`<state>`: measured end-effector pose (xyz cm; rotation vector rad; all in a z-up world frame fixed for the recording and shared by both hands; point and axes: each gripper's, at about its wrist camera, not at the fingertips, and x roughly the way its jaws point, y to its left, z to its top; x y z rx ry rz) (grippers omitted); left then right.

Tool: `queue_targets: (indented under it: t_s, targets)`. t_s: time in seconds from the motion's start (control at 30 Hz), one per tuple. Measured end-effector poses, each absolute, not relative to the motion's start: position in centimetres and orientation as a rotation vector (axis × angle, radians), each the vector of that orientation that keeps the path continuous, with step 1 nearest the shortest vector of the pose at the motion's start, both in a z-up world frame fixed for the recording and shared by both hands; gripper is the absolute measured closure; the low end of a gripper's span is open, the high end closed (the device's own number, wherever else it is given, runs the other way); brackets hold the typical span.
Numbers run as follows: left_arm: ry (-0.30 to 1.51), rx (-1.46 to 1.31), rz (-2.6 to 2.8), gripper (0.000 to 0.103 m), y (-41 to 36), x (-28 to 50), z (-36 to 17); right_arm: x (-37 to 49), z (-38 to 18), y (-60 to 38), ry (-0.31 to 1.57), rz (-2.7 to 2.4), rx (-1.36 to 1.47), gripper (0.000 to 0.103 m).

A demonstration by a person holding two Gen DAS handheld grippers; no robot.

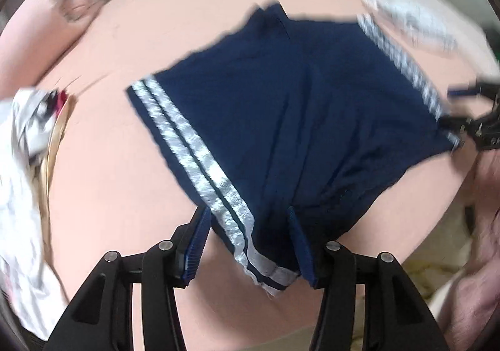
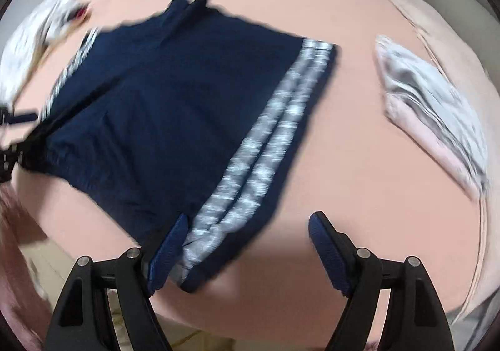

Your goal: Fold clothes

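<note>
Shorts (image 1: 281, 119) navy, silver side stripes, spread flat on pink bed (image 1: 187, 7).

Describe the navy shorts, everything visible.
The navy shorts are dark blue, of thin smooth fabric, with two silver-white stripes down each side seam. They lie spread mostly flat on the pink sheet, leg openings away, waistband edge toward the cameras and slightly bunched. The left gripper straddles one striped waistband corner, the right gripper the other; both look open, with cloth between the fingers. Motion blur hides finer detail.
</note>
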<state>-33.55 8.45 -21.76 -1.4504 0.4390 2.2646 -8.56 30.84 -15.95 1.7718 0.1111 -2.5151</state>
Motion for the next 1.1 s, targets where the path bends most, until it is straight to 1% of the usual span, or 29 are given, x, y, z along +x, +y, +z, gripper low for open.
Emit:
queue_targets:
  t_s: [0.1,0.17,0.2,0.27,0.3,0.43,0.5,0.6,0.7,0.73,0.8,0.83,0.87,1.0,1.03,1.07,1.1]
  targets:
    - [0.369,-1.424,2.267,0.055,8.9,-33.4,-21.6,-8.1,-14.9,30.6,-0.040,-2.523,1.710,0.023]
    - [0.324,-1.436,2.240,0.055,8.3,-32.6,-22.8,-8.0,-15.7,29.1,-0.005,-2.463,1.737,0.023]
    - [0.305,-1.450,2.224,0.055,7.7,-32.1,-23.5,-7.8,-16.6,28.2,0.064,-2.440,1.771,0.023]
    - [0.324,-1.492,2.192,0.055,6.7,-32.0,-24.0,-7.7,-17.5,28.1,0.130,-2.455,1.794,0.022]
    - [0.321,-1.508,2.183,0.055,6.4,-31.8,-24.0,-7.7,-17.9,28.1,0.163,-2.463,1.806,0.019]
    - [0.302,-1.567,2.150,0.054,5.2,-31.4,-24.1,-7.8,-17.3,29.0,0.139,-2.512,1.851,0.018]
    - [0.253,-1.547,2.184,0.054,4.8,-31.7,-23.4,-7.9,-17.0,29.5,0.124,-2.536,1.873,0.018]
    - [0.200,-1.546,2.222,0.054,3.7,-31.8,-22.4,-7.5,-16.1,29.3,-0.173,-2.496,1.764,0.018]
    - [0.149,-1.545,2.247,0.055,3.1,-32.2,-21.9,-7.4,-15.9,29.0,-0.242,-2.578,1.736,0.018]
    - [0.166,-1.556,2.256,0.055,3.1,-32.4,-22.0,-7.1,-16.0,28.8,-0.262,-2.594,1.725,0.018]
    - [0.269,-1.615,2.251,0.054,2.7,-31.6,-22.2,-7.6,-17.0,29.6,-0.234,-2.560,1.792,0.018]
    - [0.305,-1.645,2.238,0.053,2.7,-31.6,-22.6,-8.5,-17.6,29.1,-0.158,-2.536,1.865,0.018]
    - [0.296,-1.647,2.230,0.053,2.7,-31.5,-22.6,-8.6,-18.3,28.7,-0.088,-2.524,1.898,0.018]
    - [0.236,-1.590,2.294,0.054,1.8,-31.4,-20.3,-8.4,-17.3,28.1,-0.007,-2.598,1.885,0.018]
    - [0.198,-1.591,2.318,0.054,1.3,-31.7,-20.0,-8.4,-16.9,28.1,0.003,-2.628,1.886,0.018]
    - [0.146,-1.599,2.328,0.054,0.8,-32.0,-20.0,-8.4,-16.4,28.1,-0.035,-2.645,1.860,0.018]
    - [0.067,-1.621,2.306,0.054,0.4,-32.3,-20.3,-8.4,-16.0,28.0,-0.128,-2.630,1.810,0.018]
